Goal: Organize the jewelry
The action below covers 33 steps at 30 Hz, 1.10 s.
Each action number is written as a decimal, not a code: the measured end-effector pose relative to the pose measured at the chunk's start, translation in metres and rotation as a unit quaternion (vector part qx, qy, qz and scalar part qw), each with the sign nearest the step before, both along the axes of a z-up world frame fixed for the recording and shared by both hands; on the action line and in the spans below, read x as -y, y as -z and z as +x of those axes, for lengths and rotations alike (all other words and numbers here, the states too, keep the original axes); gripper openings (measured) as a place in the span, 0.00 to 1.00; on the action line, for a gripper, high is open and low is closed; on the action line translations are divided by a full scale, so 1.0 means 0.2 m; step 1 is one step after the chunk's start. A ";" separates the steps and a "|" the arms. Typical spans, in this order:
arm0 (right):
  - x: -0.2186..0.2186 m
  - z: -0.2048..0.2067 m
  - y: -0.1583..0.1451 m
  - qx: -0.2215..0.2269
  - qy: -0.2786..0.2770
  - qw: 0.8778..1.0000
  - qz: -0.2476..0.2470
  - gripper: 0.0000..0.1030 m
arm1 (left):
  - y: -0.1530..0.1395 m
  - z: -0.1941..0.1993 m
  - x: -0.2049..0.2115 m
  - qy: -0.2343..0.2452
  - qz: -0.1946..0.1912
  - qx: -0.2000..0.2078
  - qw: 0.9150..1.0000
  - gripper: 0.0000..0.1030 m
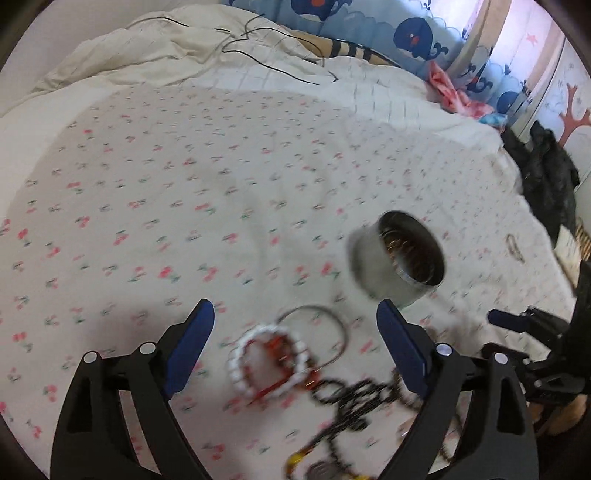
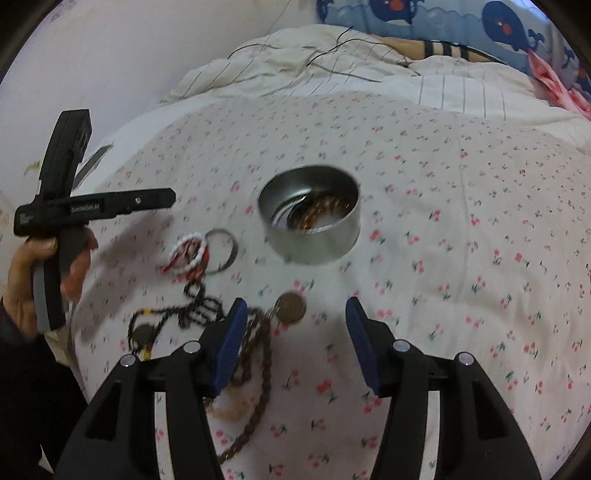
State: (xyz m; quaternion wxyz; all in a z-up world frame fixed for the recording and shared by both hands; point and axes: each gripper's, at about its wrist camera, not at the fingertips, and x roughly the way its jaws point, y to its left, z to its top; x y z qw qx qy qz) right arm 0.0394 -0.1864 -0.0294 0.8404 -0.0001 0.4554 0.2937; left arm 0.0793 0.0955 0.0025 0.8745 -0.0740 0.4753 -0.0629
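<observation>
A round metal tin point(image 2: 309, 218) sits on the cherry-print bedsheet with bangles and a beaded bracelet inside; it also shows in the left wrist view point(image 1: 397, 260). A white-and-red beaded bracelet point(image 1: 267, 363) and a thin metal bangle point(image 1: 325, 332) lie between the open fingers of my left gripper point(image 1: 295, 354), which hovers over them. A black beaded necklace point(image 1: 354, 402) lies beside them. My right gripper point(image 2: 295, 343) is open and empty, with a brown beaded necklace point(image 2: 258, 354) and its round pendant point(image 2: 291, 308) at its left finger.
A rumpled white duvet point(image 1: 207, 48) with a black cable lies at the back. Dark clothing point(image 1: 546, 173) sits at the bed's right edge. The whale-print headboard point(image 2: 461, 22) is behind. The left gripper and hand point(image 2: 62, 229) show at the left of the right wrist view.
</observation>
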 end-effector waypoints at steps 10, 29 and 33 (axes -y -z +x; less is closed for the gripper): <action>-0.07 -0.02 0.06 -0.002 -0.028 0.999 -0.045 0.53 | 0.09 -0.16 -0.11 0.028 0.038 -0.015 0.999 0.83; 0.21 -0.53 0.18 -0.034 -0.045 0.998 -0.001 0.59 | 0.14 -0.55 0.14 0.202 0.083 -0.049 0.975 0.83; 0.17 -0.61 0.18 -0.018 -0.056 0.998 -0.029 0.59 | 0.12 -0.52 0.08 0.158 0.069 -0.031 0.985 0.83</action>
